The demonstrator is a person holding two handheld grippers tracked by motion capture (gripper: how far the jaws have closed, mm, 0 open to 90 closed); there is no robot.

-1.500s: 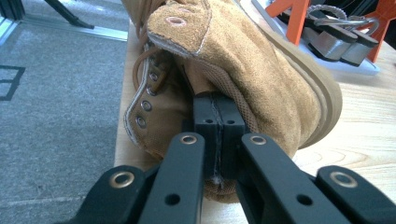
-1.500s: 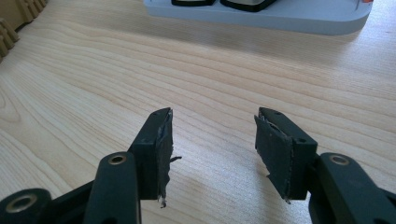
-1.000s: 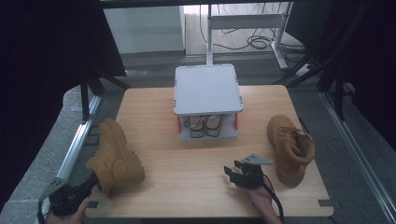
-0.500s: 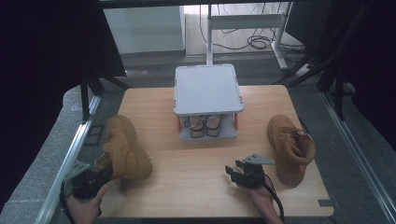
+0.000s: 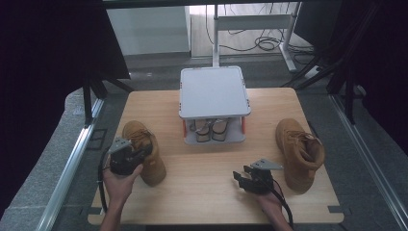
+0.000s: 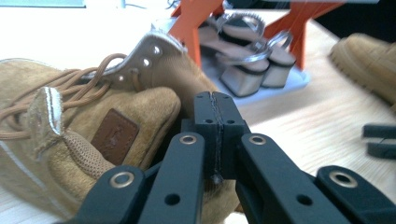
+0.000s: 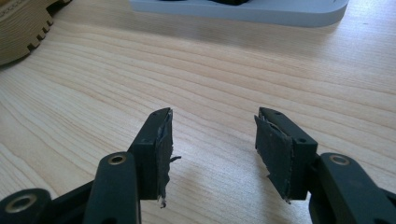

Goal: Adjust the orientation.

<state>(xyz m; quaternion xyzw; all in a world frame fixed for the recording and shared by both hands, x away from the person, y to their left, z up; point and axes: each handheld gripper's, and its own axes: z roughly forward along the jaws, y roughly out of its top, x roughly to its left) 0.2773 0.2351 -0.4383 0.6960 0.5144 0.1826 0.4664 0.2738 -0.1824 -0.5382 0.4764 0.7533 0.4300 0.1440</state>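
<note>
Boot (image 5: 143, 151) at the tabletop's (image 5: 207, 166) left edge — our left hand-held gripper (image 5: 130, 155) pinches its collar, jaws closed; the rack (image 5: 214, 98) lies ahead-right. Our right hand-held gripper (image 5: 248, 179) rests open and empty, nearer the other boot (image 5: 299, 153).

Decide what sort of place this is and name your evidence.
Probably a lab or recording bench: a bare wooden table, a small shoe rack as a prop, and floor cables by a metal desk frame behind.
</note>
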